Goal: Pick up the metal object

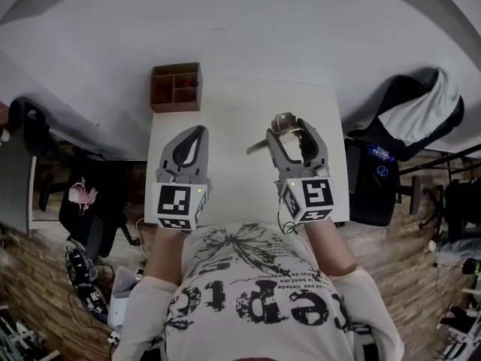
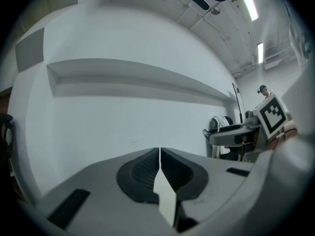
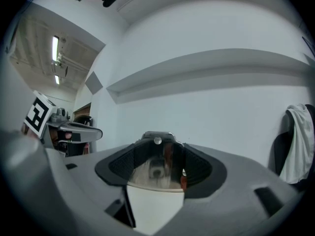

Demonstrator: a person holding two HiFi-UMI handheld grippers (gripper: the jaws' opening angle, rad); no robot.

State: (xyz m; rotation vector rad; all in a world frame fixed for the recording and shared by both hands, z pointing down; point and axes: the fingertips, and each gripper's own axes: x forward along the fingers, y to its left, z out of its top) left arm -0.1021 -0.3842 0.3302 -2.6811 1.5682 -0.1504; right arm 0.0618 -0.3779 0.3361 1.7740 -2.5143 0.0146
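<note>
My right gripper (image 1: pixel 289 132) is shut on a shiny metal object (image 1: pixel 284 124), held up above the white table (image 1: pixel 233 119). A thin metal part of it sticks out to the left of the jaws. In the right gripper view the metal object (image 3: pixel 157 162) fills the gap between the dark pads (image 3: pixel 197 168), a rivet showing at its top. My left gripper (image 1: pixel 195 135) hangs level with it on the left, shut with nothing in it. In the left gripper view its pads (image 2: pixel 142 173) meet along one thin line, facing a white wall.
A brown wooden compartment box (image 1: pixel 176 86) stands at the table's far left corner. A black chair with a white cloth (image 1: pixel 421 111) is to the right, another dark chair (image 1: pixel 30 122) to the left. Cables and clutter lie on the floor at lower left.
</note>
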